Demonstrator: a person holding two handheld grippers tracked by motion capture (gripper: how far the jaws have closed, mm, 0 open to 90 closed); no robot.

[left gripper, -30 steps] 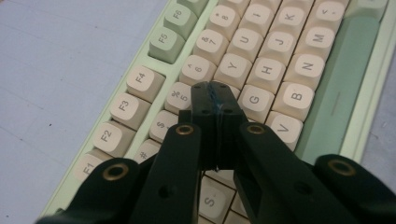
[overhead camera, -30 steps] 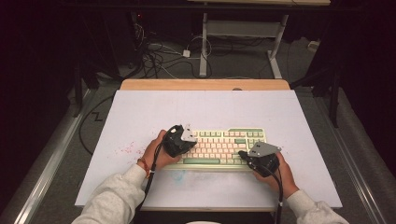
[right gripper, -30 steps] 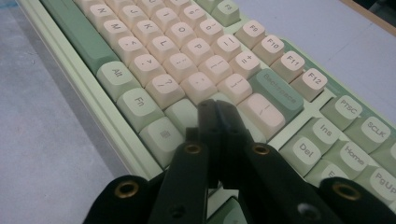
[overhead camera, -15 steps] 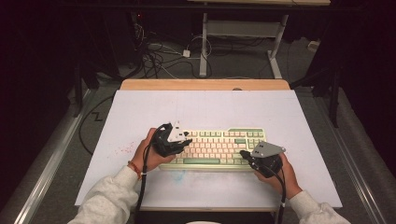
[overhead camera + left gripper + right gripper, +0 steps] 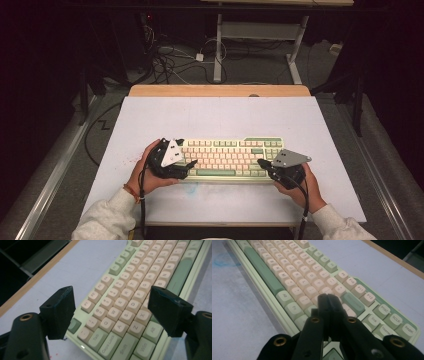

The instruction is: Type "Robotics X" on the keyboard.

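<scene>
A pale green keyboard (image 5: 227,156) with cream keys lies on the white tabletop, near its front edge. My left gripper (image 5: 186,154) hovers at the keyboard's left end. Its jaws have just been opening and now stand wide apart. In the left gripper view the keyboard (image 5: 130,285) and its letter keys show between the left gripper (image 5: 111,291) jaws, which press on nothing. My right gripper (image 5: 260,163) is shut and empty, its tip just above keys at the keyboard's right part. In the right gripper view the keyboard (image 5: 294,267) runs away past the right gripper (image 5: 327,297).
The white tabletop (image 5: 220,115) has a wooden strip (image 5: 220,90) along its far edge. Faint pink marks (image 5: 131,160) lie left of the keyboard. Beyond the table are floor cables (image 5: 170,57) and a desk frame (image 5: 260,35).
My left gripper has slid left from over the keys to the keyboard's left end, and its jaws have gone from shut to wide open. The right gripper has stayed put.
</scene>
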